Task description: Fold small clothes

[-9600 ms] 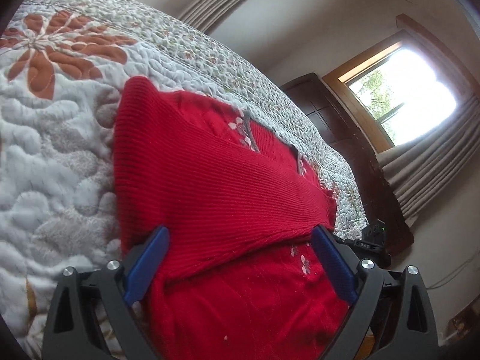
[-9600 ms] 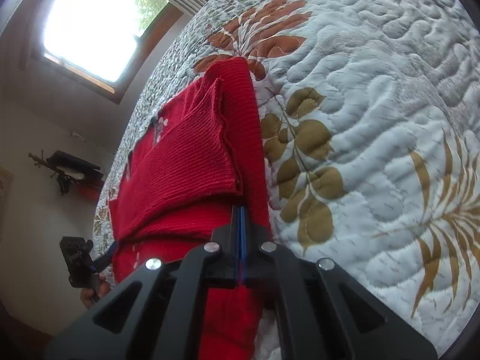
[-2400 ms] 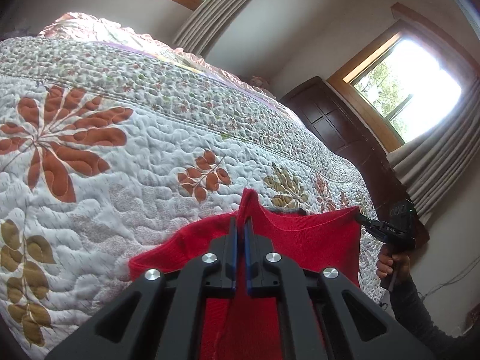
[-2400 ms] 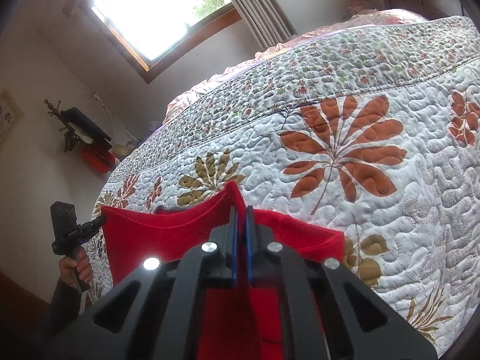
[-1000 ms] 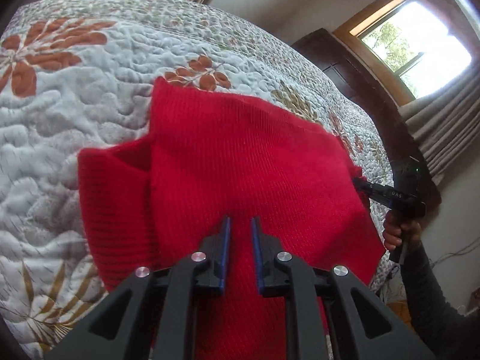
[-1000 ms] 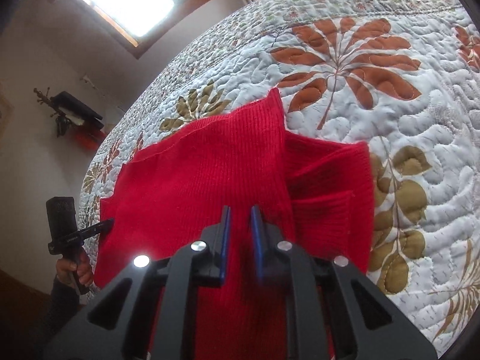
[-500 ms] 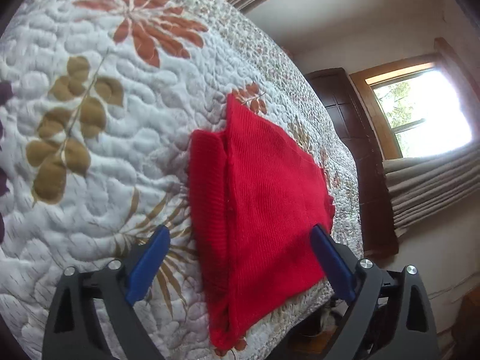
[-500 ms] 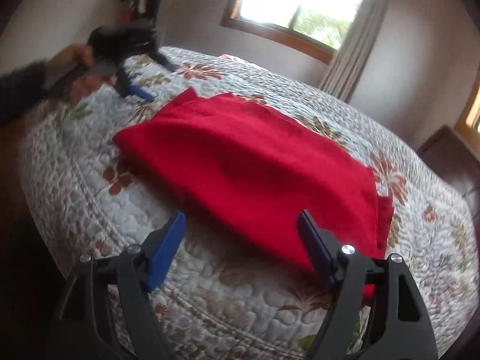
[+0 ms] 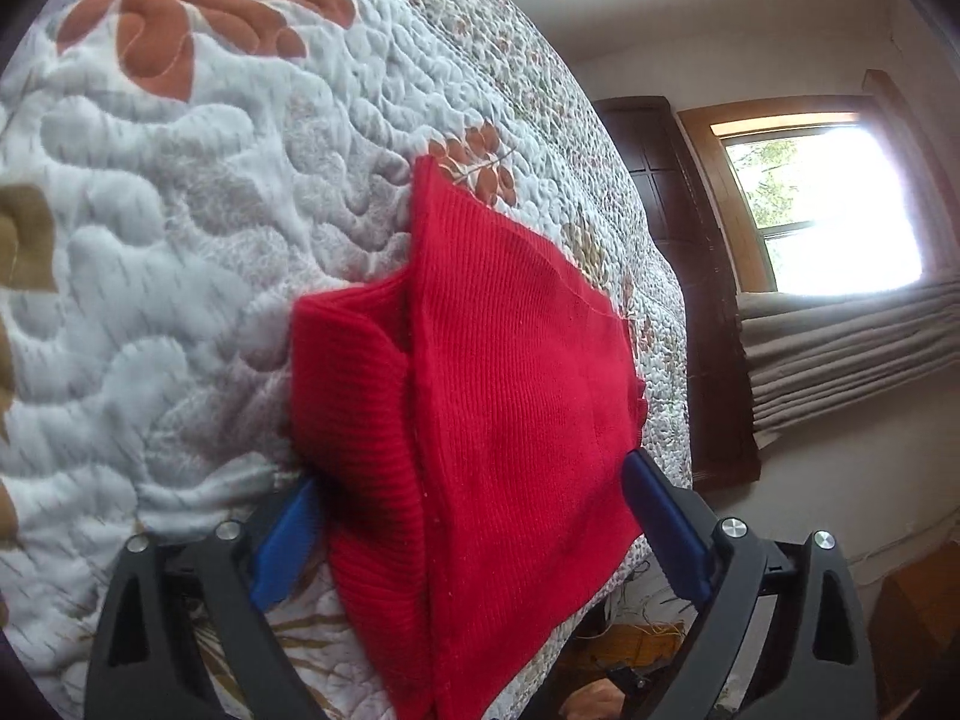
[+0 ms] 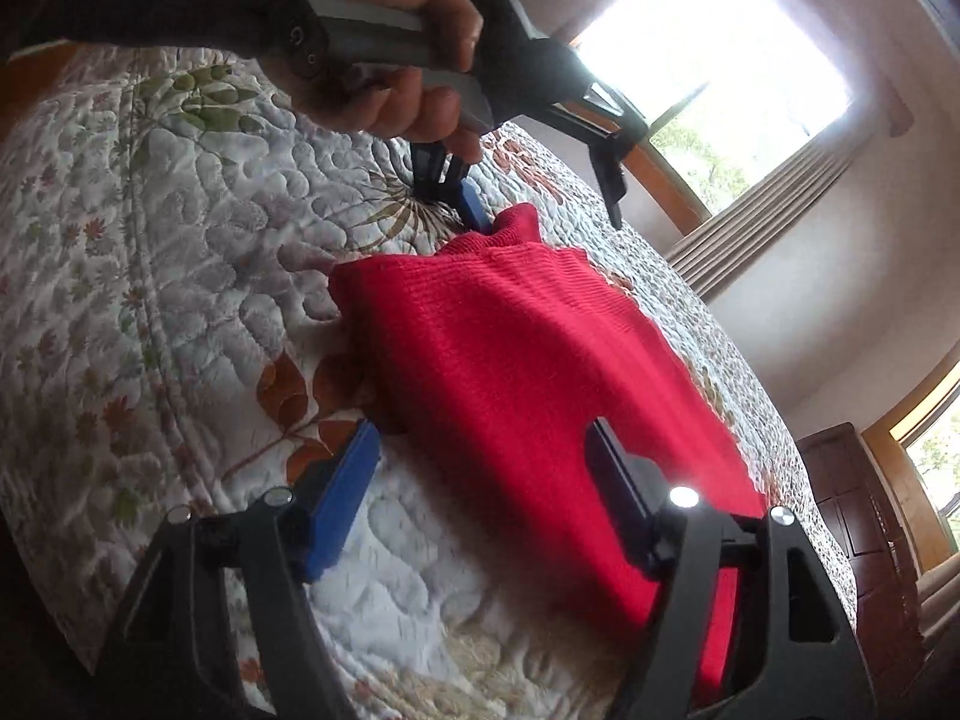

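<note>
Garment: a red knit sweater [image 9: 510, 420], folded into a compact stack, lies on the quilted bed [image 9: 180, 240] in the centre of both views.
Left gripper [image 9: 480, 534]: jaws spread wide, straddling the near end of the fold, grasping nothing.
Right gripper [image 10: 486, 498]: jaws released, one finger on the quilt, one over the red knit.
Hand [image 10: 390, 60]: upper left of the right view, holding the left gripper's handle.
Doing it well: likely best to close on all layers at the edge together, so the fold does not slip apart.
Writing: none readable.
</note>
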A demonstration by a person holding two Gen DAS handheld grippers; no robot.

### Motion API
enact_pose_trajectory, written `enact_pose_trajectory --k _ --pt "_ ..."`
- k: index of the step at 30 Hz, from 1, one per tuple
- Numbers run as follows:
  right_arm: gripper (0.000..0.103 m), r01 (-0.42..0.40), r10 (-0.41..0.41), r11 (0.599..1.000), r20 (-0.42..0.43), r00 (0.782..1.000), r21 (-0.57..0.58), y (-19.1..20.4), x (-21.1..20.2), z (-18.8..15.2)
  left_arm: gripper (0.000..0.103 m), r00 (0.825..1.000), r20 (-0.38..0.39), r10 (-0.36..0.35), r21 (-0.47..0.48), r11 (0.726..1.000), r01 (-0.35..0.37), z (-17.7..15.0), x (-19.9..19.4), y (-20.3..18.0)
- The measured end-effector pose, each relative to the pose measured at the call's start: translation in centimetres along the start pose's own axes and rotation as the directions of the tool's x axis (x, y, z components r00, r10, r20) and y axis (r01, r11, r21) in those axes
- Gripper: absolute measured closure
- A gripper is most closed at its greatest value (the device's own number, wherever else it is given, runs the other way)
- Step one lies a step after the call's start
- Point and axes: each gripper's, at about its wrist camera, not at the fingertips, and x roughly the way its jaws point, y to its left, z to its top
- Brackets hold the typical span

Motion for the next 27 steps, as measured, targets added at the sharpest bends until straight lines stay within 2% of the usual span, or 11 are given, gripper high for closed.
enact_pose_trajectory --k 3,4,7,9,14,17,21,23,24,25,27 --pt "0.035 -0.033 0.033 0.999 -0.011 0.999 0.007 0.2 0.7 -0.1 0.008 0.996 0.044 0.073 0.034 0.997 -0.074 0.9 -1.7 0.0" --pt "0.035 -0.046 0.046 0.999 -0.011 0.999 0.024 0.0 0.6 -0.2 0.008 0.995 0.027 0.099 0.03 0.995 -0.099 0.9 -1.9 0.2" --pt "0.034 -0.057 0.057 0.998 -0.013 0.998 0.041 -0.3 0.8 -0.7 0.008 0.992 -0.047 0.118 0.064 0.991 -0.115 0.4 -0.9 0.4" --pt "0.034 -0.07 0.07 0.996 -0.014 0.997 0.061 -0.4 1.2 -0.7 0.005 0.988 -0.056 0.142 0.087 0.987 -0.137 0.3 -0.2 0.3" --pt "0.034 -0.07 0.071 0.995 -0.014 0.997 0.066 0.0 2.0 0.0 0.004 0.994 -0.085 0.064 0.096 0.994 -0.055 0.7 1.4 0.2" --pt "0.034 -0.04 0.04 0.999 -0.013 0.999 0.033 0.4 1.7 0.3 0.004 0.993 -0.11 0.039 0.113 0.993 -0.027 0.9 2.3 -0.3" --pt "0.034 -0.003 0.003 1.0 -0.014 1.0 0.0 1.4 2.0 0.8 0.007 0.991 -0.117 -0.07 0.093 0.992 0.081 1.1 2.2 -0.1" --pt "0.034 0.023 -0.023 0.999 -0.009 1.0 -0.024 2.0 2.2 1.3 0.025 0.989 -0.128 -0.078 0.09 0.992 0.09 1.1 2.3 0.2" --pt "0.034 0.032 -0.033 0.999 -0.008 0.999 -0.033 2.3 2.5 1.7 0.048 0.988 -0.133 -0.079 0.075 0.993 0.089 1.1 2.5 0.7" --pt "0.034 0.042 -0.042 0.998 -0.008 0.999 -0.039 2.5 2.7 2.0 0.063 0.988 -0.136 -0.072 0.058 0.995 0.08 1.2 2.6 1.3" --pt "0.034 0.062 -0.063 0.997 -0.007 0.998 -0.049 2.8 3.3 2.7 0.076 0.989 -0.132 -0.064 0.037 0.997 0.07 1.2 2.8 2.3"
